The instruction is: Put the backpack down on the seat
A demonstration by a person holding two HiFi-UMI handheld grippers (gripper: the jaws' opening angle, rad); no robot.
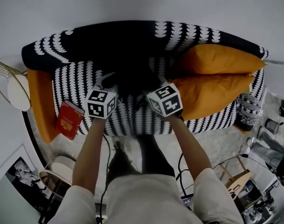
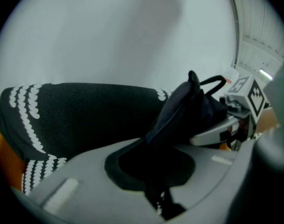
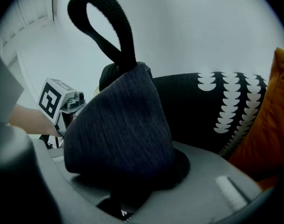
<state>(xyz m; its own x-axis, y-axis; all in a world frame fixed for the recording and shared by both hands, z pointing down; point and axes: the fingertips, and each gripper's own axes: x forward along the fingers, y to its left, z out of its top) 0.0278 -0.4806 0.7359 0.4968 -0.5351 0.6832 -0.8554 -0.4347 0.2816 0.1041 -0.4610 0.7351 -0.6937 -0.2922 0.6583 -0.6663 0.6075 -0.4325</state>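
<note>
The backpack [image 1: 131,82] is a dark, almost black bag, held up between my two grippers over the black-and-white patterned sofa seat [image 1: 132,118]. My left gripper [image 1: 106,82] is shut on its fabric at the left side; in the left gripper view the dark cloth [image 2: 179,115] runs up from between the jaws [image 2: 153,171]. My right gripper [image 1: 153,83] is shut on the bag's right side. In the right gripper view the bag's bulk [image 3: 118,129] fills the jaws [image 3: 128,181] and its carry loop [image 3: 104,22] stands upright. Whether the bag's bottom touches the seat is hidden.
Two orange cushions [image 1: 216,59] [image 1: 211,92] fill the sofa's right half. A red book [image 1: 69,119] lies at the left end by an orange armrest [image 1: 39,101]. A round wire side table [image 1: 13,85] stands left, a patterned basket [image 1: 248,111] right. The sofa back [image 2: 86,120] rises behind.
</note>
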